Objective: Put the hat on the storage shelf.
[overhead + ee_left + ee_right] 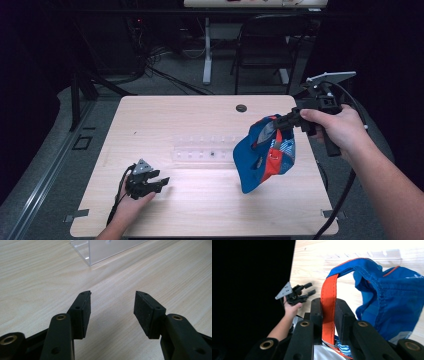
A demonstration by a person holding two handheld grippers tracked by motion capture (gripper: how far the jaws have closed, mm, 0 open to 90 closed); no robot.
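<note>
Blue cap w/ orange strap and red/striped lining is held hanging above table, right side. Strap is clenched by right gripper. Left gripper is rested released on table, nothing between pads.

The right gripper held a blue cap with red parts above the right side of the surface, and the cap hung down from its jaws. The left gripper rested near the left edge, its jaws apart. A clear plastic rack lay in the middle.
</note>
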